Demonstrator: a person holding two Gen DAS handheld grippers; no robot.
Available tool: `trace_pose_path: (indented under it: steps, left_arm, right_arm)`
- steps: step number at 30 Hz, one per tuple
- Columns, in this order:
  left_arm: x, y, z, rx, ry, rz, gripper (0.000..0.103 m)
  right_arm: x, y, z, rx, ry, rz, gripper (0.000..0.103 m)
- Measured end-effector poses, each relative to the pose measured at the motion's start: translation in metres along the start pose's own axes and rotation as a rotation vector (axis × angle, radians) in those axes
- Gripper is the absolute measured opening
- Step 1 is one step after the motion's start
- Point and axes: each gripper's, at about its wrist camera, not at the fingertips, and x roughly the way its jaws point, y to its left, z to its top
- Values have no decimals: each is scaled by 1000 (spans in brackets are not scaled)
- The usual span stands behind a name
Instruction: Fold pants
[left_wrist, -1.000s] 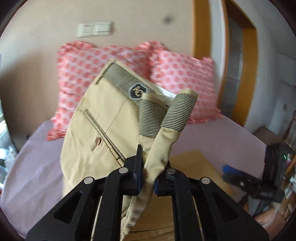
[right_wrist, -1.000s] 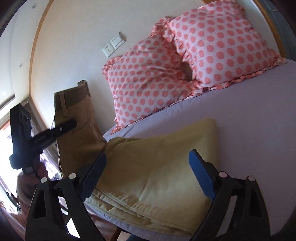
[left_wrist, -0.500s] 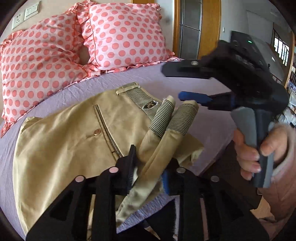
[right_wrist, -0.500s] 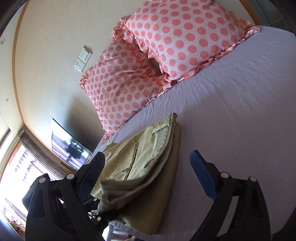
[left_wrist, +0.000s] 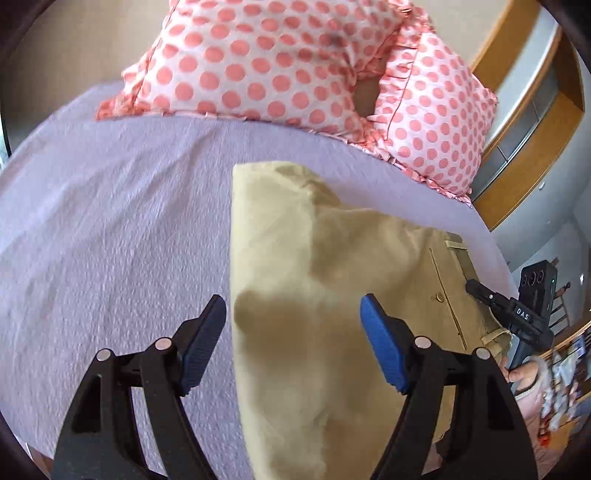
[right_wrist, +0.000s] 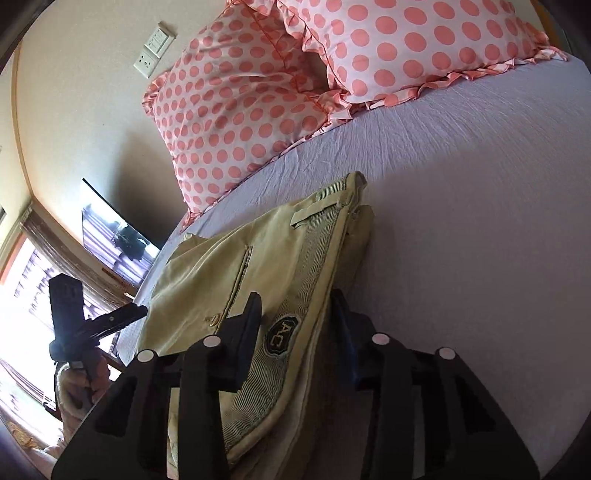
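Left gripper hangs wide apart over folded khaki pants lying on a lavender bedsheet. Two pink polka-dot pillows behind. Right gripper at the pants' waistband edge.

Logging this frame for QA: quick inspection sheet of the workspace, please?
Surface: bed with lilac sheet, lightly wrinkled.
Job's things: khaki pants folded flat on the sheet, waistband with belt loop and badge toward the right gripper.
Clutter: two pink polka-dot pillows at the head of the bed.
Grippers: left gripper open, jaws wide over the pants, holding nothing; right gripper jaws either side of the waistband edge, full closure cannot be told.
Cables: nothing seen.
Surroundings: wall socket and switch, wooden door frame, bright window.
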Motion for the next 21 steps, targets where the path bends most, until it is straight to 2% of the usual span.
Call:
trace_pose_path:
  steps: [2, 3, 6, 7, 8, 9, 11, 13, 17, 21]
  left_arm:
    - [13, 13, 1, -53, 50, -56, 74]
    - [11, 16, 3, -54, 27, -70, 74]
    - [19, 22, 8, -71, 43, -124, 74]
    - [22, 24, 12, -76, 40, -148, 74]
    - [26, 24, 16, -85, 44, -163, 63]
    - [29, 25, 18, -99, 55, -161, 36]
    - [29, 30, 24, -133, 59, -219, 10]
    - [24, 28, 29, -129, 46, -256, 8]
    - [12, 7, 47, -68, 4, -233, 8]
    - [13, -15, 85, -17, -70, -193, 8]
  right_arm:
    - [-1, -4, 2, 15, 0, 16, 36]
    - [0, -4, 3, 18, 3, 13, 36]
    - [6, 0, 5, 4, 19, 29, 36]
    - [8, -1, 4, 10, 34, 55, 31]
    - [11, -4, 3, 32, 52, 104, 18]
    - [12, -7, 2, 57, 52, 144, 17]
    - [10, -9, 5, 85, 45, 206, 14]
    - [9, -6, 12, 91, 41, 234, 14]
    - [13, 9, 38, 80, 35, 243, 12]
    - [21, 18, 82, 32, -18, 209, 10]
